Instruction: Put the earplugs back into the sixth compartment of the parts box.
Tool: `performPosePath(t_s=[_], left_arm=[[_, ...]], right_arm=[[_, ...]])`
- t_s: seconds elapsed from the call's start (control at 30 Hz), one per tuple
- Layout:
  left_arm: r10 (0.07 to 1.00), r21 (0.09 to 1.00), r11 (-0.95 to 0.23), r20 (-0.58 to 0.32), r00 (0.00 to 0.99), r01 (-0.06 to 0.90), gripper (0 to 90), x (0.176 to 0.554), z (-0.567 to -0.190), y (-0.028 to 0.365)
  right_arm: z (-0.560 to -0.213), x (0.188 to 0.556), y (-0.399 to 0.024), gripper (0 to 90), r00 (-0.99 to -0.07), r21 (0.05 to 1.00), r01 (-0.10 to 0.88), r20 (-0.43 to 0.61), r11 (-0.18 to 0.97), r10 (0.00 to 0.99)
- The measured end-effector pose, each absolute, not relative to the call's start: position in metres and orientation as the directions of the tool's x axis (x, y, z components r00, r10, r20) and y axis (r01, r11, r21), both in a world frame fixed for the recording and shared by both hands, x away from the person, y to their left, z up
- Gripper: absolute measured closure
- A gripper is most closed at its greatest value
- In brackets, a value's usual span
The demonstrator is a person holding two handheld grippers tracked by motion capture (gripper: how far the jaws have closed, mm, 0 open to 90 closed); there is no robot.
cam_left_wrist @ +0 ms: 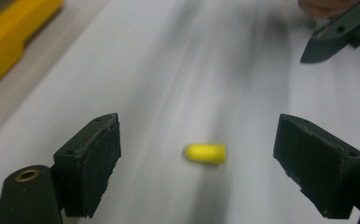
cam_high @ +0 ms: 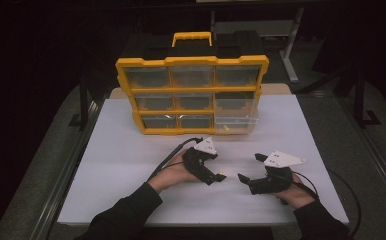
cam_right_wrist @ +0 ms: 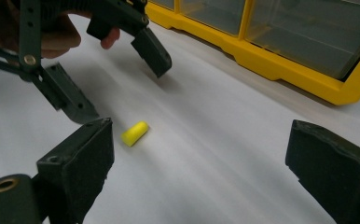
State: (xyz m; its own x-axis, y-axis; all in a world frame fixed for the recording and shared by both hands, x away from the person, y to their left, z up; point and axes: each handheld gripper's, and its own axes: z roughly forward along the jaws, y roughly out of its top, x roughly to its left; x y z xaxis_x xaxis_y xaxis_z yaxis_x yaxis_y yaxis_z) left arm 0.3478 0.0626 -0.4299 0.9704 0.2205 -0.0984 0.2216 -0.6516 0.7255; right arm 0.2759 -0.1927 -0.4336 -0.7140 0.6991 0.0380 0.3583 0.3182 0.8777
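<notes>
Left hand-held gripper (cam_left_wrist: 197,163) open, straddling yellow earplug (cam_left_wrist: 206,153), untouched.

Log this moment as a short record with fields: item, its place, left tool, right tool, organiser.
item: small yellow foam plug, rounded at one end
place: lying on its side on the white table, untouched
left tool: jaws open, one on each side of the plug
right tool: jaws open, nothing between them, beside the plug
organiser: yellow plastic case with clear drawers, upright at the table's far side
</notes>
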Motion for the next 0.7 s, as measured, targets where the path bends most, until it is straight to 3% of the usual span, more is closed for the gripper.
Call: performPosePath(t_s=[0.37,0.7], left_arm=[[0.198,0.707,-0.681,-0.069,0.978,0.188,39.0,0.342,-0.442,0.054],[0.183,0.699,-0.696,-0.050,0.982,0.165,54.6,0.340,-0.446,0.051]], right_arm=[[-0.434,0.276,-0.193,7.3,-0.716,0.877,0.359,0.038,0.320,0.698],[-0.434,0.276,-0.192,7.3,-0.716,0.876,0.360,0.039,0.321,0.697]])
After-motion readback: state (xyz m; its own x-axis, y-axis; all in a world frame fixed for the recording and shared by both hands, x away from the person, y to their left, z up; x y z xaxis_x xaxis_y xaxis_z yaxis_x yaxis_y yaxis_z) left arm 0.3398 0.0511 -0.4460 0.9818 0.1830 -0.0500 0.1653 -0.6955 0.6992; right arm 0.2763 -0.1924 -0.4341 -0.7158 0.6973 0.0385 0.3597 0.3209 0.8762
